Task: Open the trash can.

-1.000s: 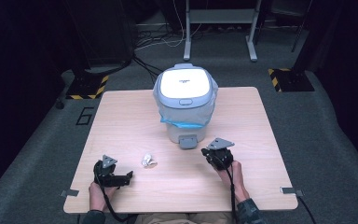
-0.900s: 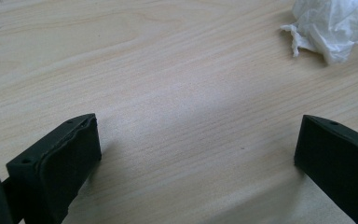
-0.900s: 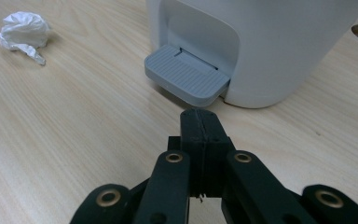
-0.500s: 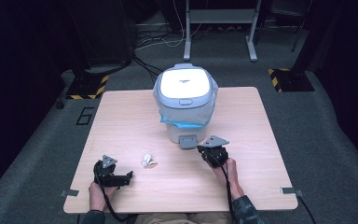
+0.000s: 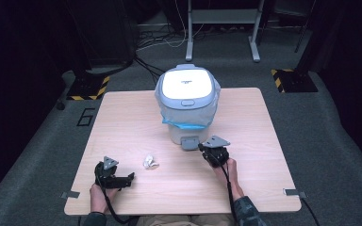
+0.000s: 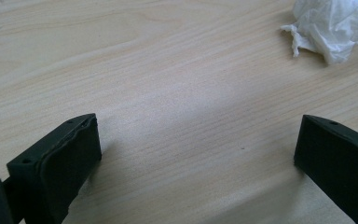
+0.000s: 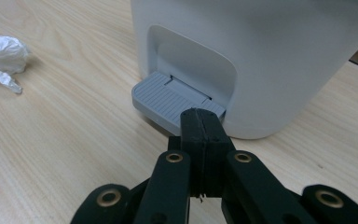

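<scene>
Right gripper at the pedal of a white step bin on a pale wooden table

The pedal bin, white-bodied with a glowing white lid and a clear liner bag edged in blue bunched under the rim, stands upright at the table's middle, its grey ribbed foot pedal pointing toward the person. The right gripper has its jaws pressed together, tips at the pedal's near edge. The left gripper rests with jaws spread wide over bare wood, a crumpled white tissue lying well apart between the two grippers
</scene>
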A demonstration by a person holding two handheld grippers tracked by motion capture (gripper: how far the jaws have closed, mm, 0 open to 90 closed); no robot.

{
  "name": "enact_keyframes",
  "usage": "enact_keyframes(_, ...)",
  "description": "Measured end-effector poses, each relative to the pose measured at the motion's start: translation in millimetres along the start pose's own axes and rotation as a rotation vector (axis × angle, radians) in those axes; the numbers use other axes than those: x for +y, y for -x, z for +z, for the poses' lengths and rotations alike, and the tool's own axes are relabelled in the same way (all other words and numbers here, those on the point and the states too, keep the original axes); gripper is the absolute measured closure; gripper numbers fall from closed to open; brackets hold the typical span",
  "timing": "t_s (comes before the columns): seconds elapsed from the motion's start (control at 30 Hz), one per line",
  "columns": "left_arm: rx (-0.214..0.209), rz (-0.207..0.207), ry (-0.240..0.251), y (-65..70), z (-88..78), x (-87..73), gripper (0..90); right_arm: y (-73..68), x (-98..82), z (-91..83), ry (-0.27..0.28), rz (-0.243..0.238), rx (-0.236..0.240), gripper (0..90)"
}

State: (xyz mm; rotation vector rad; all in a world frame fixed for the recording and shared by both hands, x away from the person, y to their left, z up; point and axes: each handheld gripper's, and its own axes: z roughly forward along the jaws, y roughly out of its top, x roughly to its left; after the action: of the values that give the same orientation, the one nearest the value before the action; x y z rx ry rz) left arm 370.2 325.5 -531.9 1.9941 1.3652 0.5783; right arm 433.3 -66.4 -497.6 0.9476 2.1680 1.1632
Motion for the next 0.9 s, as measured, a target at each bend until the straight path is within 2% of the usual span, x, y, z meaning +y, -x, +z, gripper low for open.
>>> enact_keyframes(0.13, 0.001, 0.000, -0.001, 0.0, -0.1, 0.0, 0.2, -3.0, 3.9, 5.8, -0.011, -0.010, 0.009, 90.0)
enact_keyframes(0.17, 0.001, 0.000, 0.000, 0.0, -0.1, 0.0, 0.3, -4.0, 6.5, 9.9, -0.016, -0.029, 0.002, 90.0)
enact_keyframes(0.33, 0.002, 0.000, -0.001, 0.0, -0.2, 0.0, 0.3, -6.2, 10.5, 19.3, -0.032, -0.056, 0.002, 90.0)
enact_keyframes(0.4, 0.000, 0.000, -0.001, 0.0, -0.1, 0.0, 0.3, -7.1, 11.1, 25.2, -0.038, -0.084, -0.009, 90.0)
enact_keyframes(0.47, 0.000, 0.000, 0.000, 0.0, -0.1, 0.0, 0.3, -7.2, 10.4, 28.0, -0.047, -0.090, -0.016, 90.0)
enact_keyframes(0.7, 0.001, 0.000, 0.000, 0.0, -0.1, 0.0, 0.3, -6.8, 7.7, 30.8, -0.044, -0.069, -0.016, 90.0)
enact_keyframes(0.9, 0.001, 0.000, 0.001, -0.1, -0.1, -0.3, 0.4, -8.2, 5.4, 31.5, -0.038, -0.079, -0.023, 90.0)
